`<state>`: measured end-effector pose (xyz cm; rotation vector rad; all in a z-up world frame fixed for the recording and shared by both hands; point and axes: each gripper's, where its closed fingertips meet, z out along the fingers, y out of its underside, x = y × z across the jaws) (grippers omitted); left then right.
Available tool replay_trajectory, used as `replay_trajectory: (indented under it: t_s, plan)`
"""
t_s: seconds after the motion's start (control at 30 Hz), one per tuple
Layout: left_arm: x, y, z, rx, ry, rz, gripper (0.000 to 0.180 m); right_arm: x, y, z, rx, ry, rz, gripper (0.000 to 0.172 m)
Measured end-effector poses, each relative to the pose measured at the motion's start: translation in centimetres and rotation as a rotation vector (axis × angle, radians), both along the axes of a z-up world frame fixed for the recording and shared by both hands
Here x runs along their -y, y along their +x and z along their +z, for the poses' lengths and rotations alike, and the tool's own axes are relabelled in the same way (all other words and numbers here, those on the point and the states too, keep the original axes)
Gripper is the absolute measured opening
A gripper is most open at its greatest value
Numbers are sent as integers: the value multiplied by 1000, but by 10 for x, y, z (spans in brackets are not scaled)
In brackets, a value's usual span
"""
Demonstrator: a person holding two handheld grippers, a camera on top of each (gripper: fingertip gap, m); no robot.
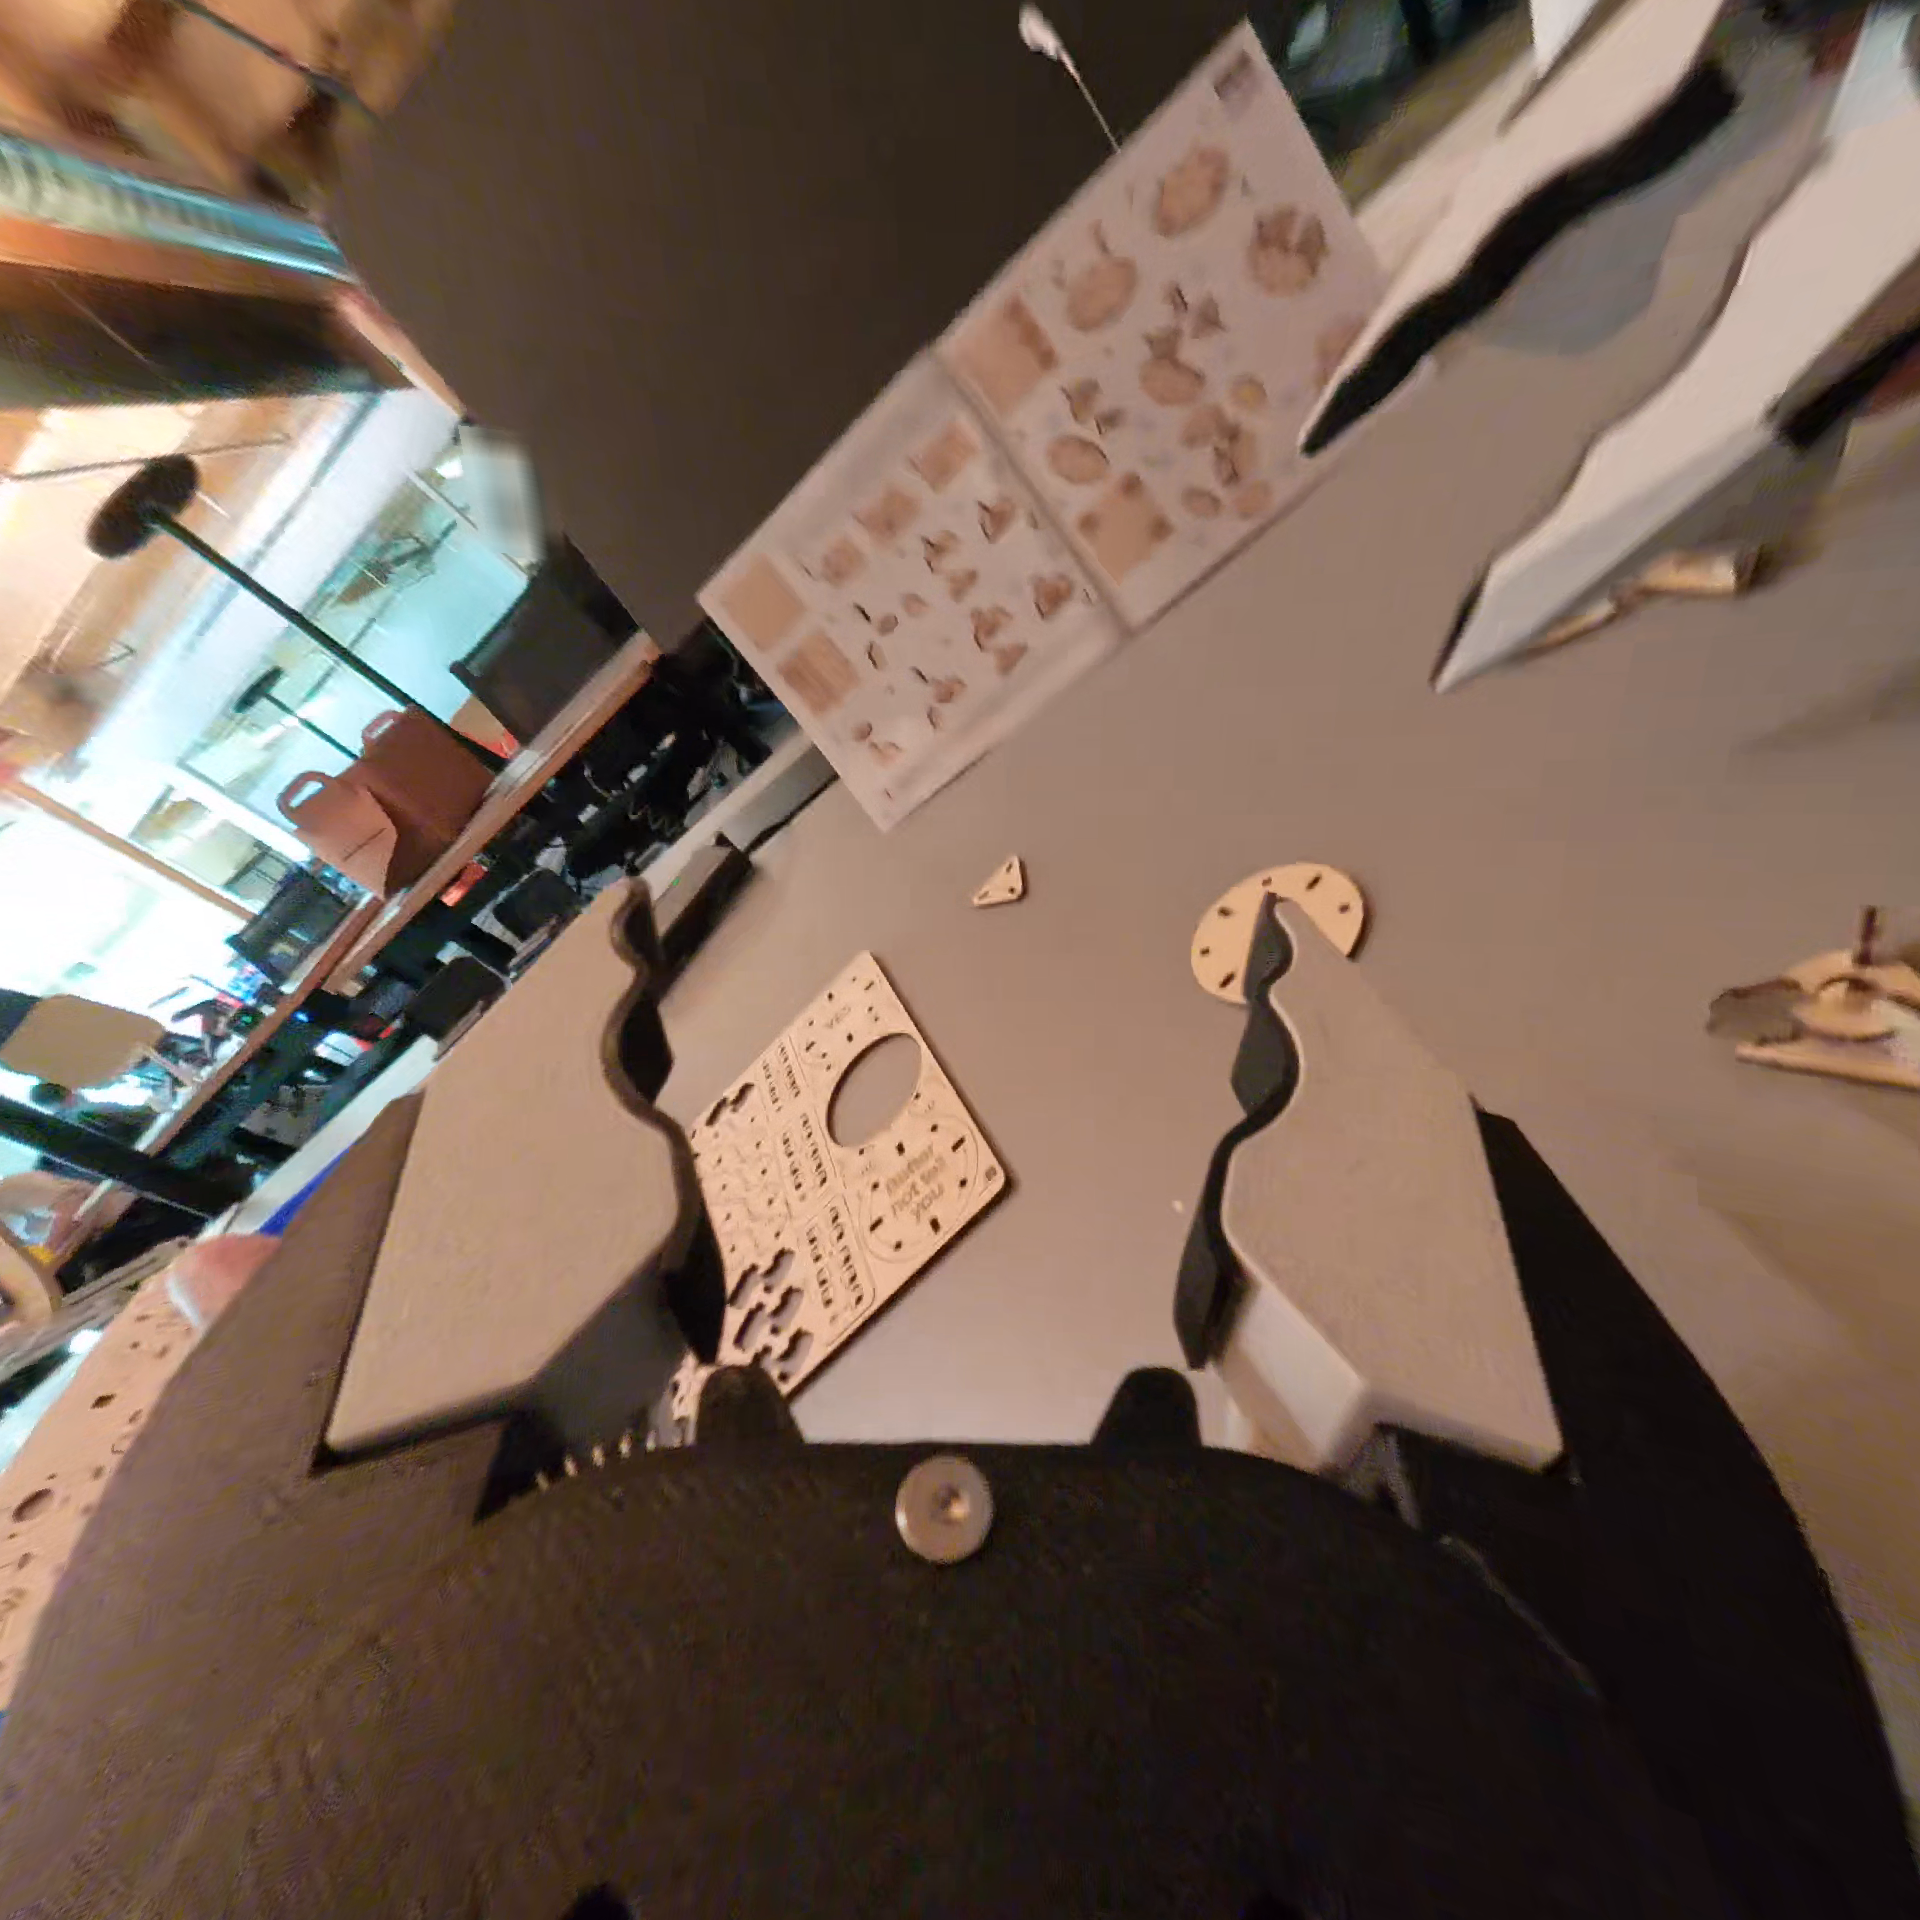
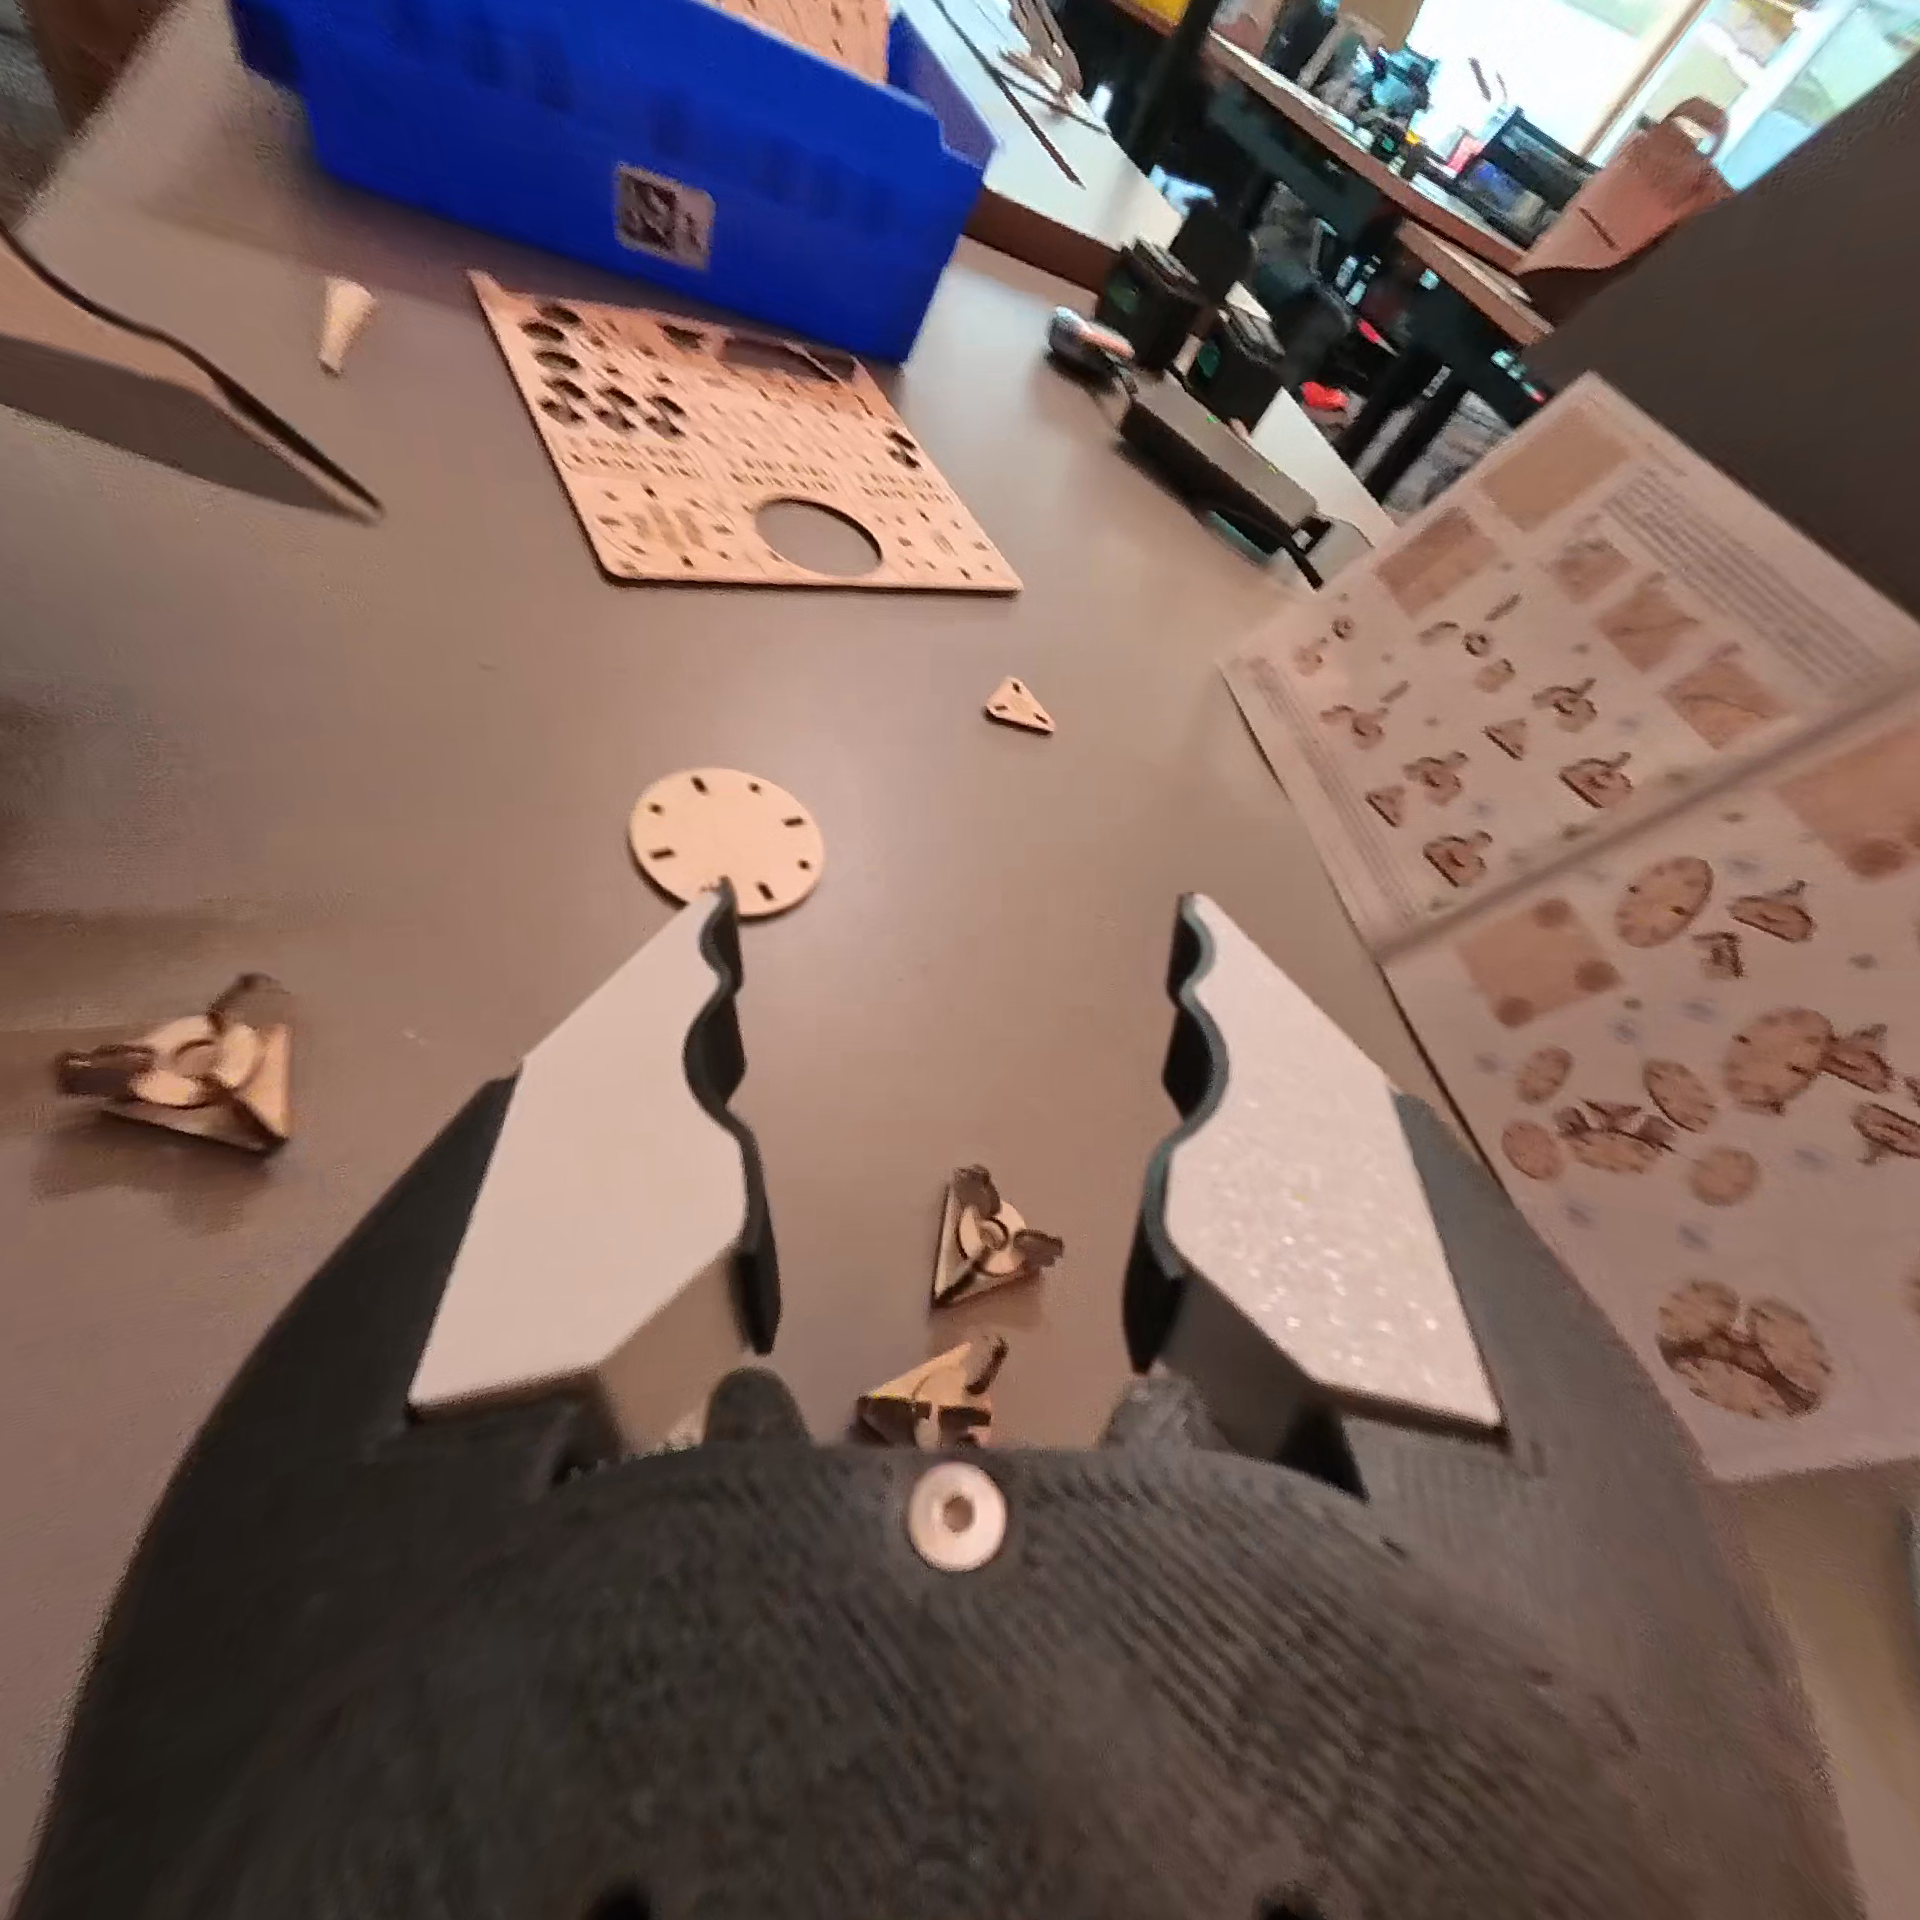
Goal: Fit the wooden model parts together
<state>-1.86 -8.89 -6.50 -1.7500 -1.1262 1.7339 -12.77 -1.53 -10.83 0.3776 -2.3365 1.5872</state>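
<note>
My left gripper is open wide and empty above the grey table. Below it lie a punched wooden sheet, a round wooden disc with slots behind the right fingertip, and a small wooden triangle. My right gripper is open and empty. Its left fingertip overlaps the same disc in the picture. Between its fingers, lower on the table, lie two small assembled wooden triangle pieces, untouched. The small triangle lies farther ahead. The right gripper also shows in the left wrist view, open.
A printed instruction sheet lies at the right; it also shows in the left wrist view. A blue bin stands at the far left beside the punched sheet. Another assembled wooden piece lies at the left. A dark panel stands behind.
</note>
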Motion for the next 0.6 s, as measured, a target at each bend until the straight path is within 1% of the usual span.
replay_trajectory:
  t_s: [0.03,0.07,0.1,0.17,0.2,0.23,0.27,0.3,0.37,0.43,0.47,0.5,0.53,0.57,0.6]
  plan:
    - [-2,1,1,-13,31,-6,118,0,-3,-2,-18,3,-24,90]
    - [-8,1,-2,15,68,-30,116,-1,-5,-4,-31,3,-40,95]
    - [-18,2,-7,56,111,-90,110,-3,-6,-6,-41,0,-54,96]
    - [-34,3,-4,55,239,-194,95,-7,-4,-9,-62,-13,-68,98]
    - [-42,3,-5,64,299,-253,83,-10,-3,-9,-76,-30,-72,96]
    - [-52,4,-9,96,346,-324,55,-13,-2,-7,-90,-60,-79,93]
    - [-61,4,-14,139,383,-395,17,-15,-1,-3,-101,-97,-82,91]
    - [-66,4,-18,167,420,-437,0,-18,2,1,-110,-128,-77,87]
    - [-58,-4,-21,179,511,-382,0,-23,6,10,-95,-175,-66,79]
    - [-53,-11,-26,194,578,-343,0,-26,10,20,-17,-229,-67,75]
    - [-50,-15,-29,201,598,-312,0,-27,13,25,19,-251,-57,62]
    - [-47,-19,-32,197,602,-294,0,-28,16,29,50,-271,-44,42]
    - [-46,-22,-33,185,597,-289,0,-29,18,33,77,-292,-33,16]
    - [-41,-27,-32,151,595,-261,0,-30,17,36,102,-317,-39,0]
    - [-39,-30,-30,128,583,-252,0,-31,14,39,117,-341,-66,0]
